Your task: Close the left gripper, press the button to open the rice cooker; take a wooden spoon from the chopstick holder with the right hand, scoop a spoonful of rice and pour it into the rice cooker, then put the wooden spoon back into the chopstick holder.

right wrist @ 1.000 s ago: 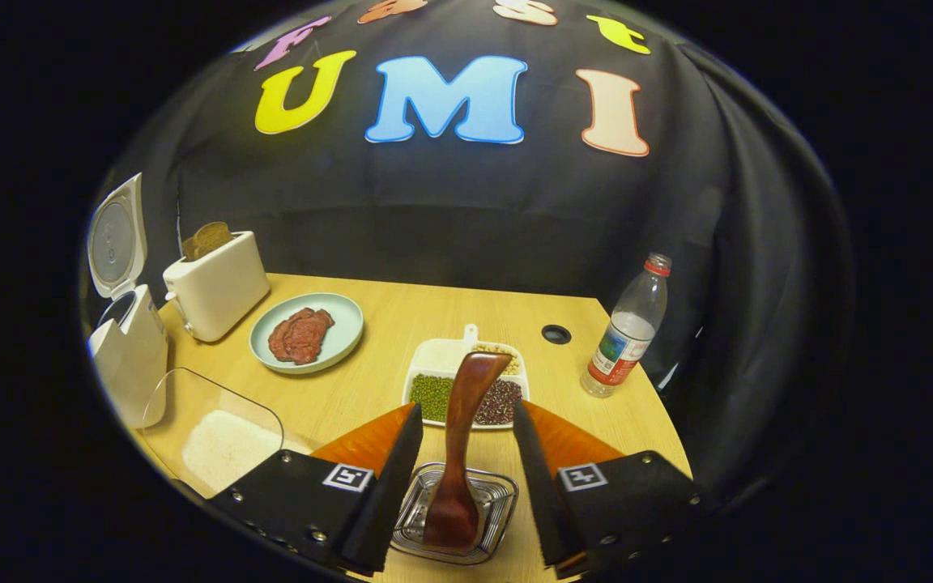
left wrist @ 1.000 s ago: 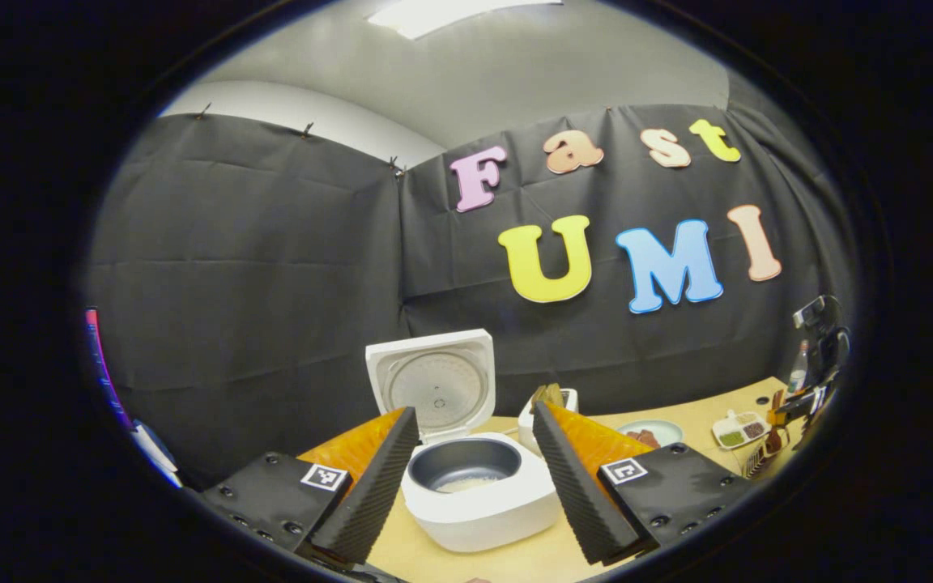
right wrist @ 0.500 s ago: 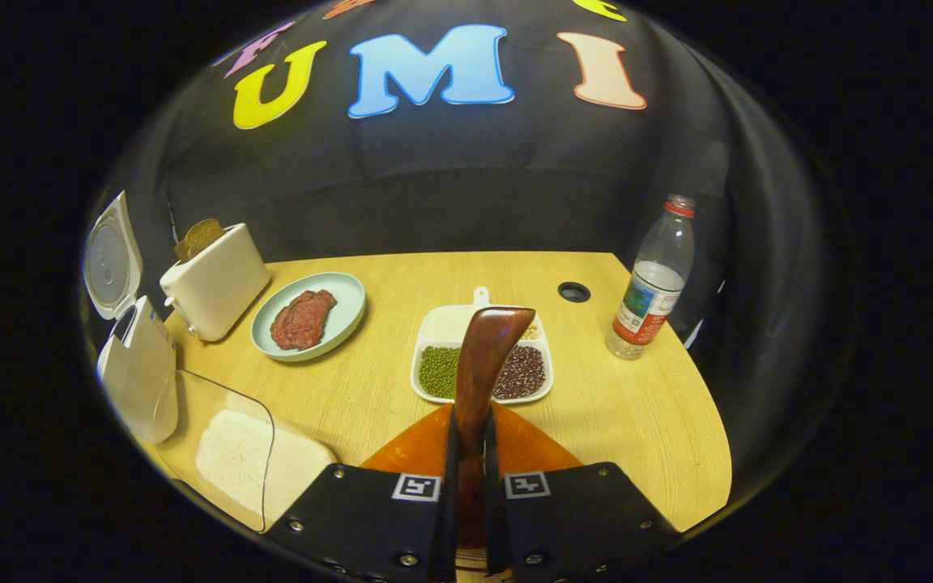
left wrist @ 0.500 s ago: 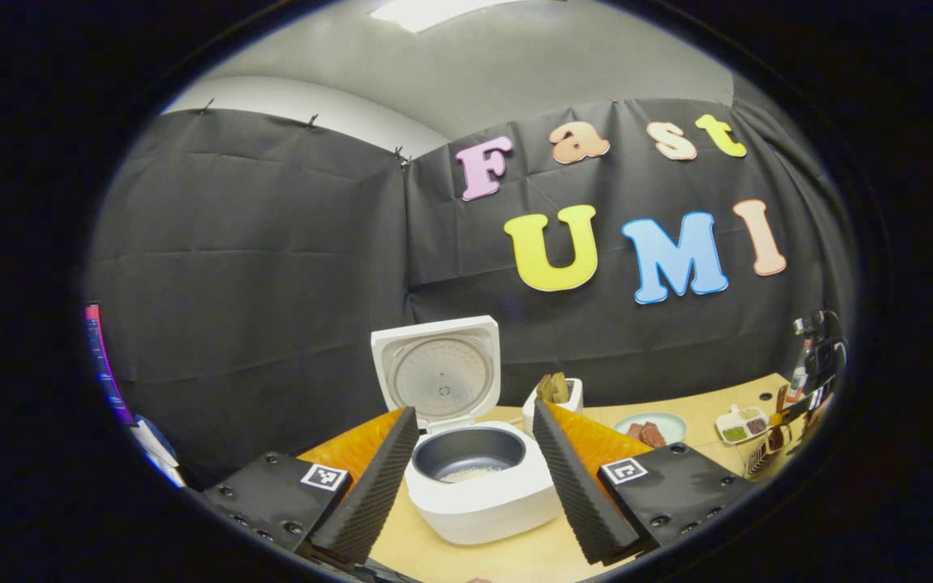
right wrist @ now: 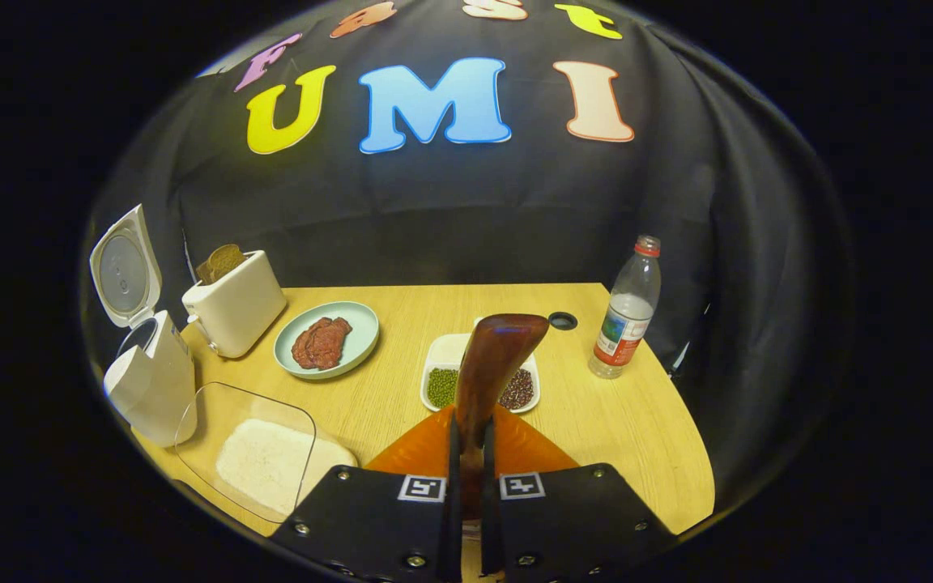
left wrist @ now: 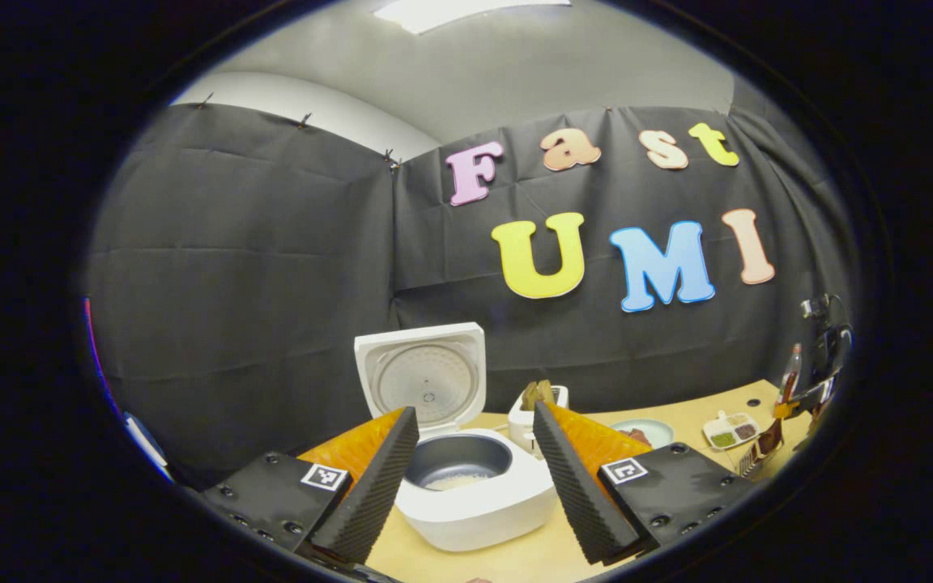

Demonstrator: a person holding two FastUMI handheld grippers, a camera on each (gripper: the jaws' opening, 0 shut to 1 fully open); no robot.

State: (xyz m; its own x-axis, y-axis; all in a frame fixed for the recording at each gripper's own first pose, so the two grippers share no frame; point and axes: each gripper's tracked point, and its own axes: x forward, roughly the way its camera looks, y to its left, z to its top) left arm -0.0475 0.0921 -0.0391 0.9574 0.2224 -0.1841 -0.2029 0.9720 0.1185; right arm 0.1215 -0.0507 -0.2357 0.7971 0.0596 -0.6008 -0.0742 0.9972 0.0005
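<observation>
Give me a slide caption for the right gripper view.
Right gripper shut on the wooden spoon, held above the table near the clear rice container and open rice cooker.

On the tabletop (right wrist: 628,421): one rice cooker (right wrist: 151,389), one toaster (right wrist: 236,312), one plate (right wrist: 326,341), one bottle (right wrist: 627,308). Also one clear rice tray (right wrist: 248,453), one divided bean dish (right wrist: 442,376), one wooden spoon (right wrist: 489,364).

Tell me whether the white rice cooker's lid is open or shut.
Open. The white rice cooker has its lid standing upright behind the dark inner pot, whose bottom holds a little rice.
</observation>
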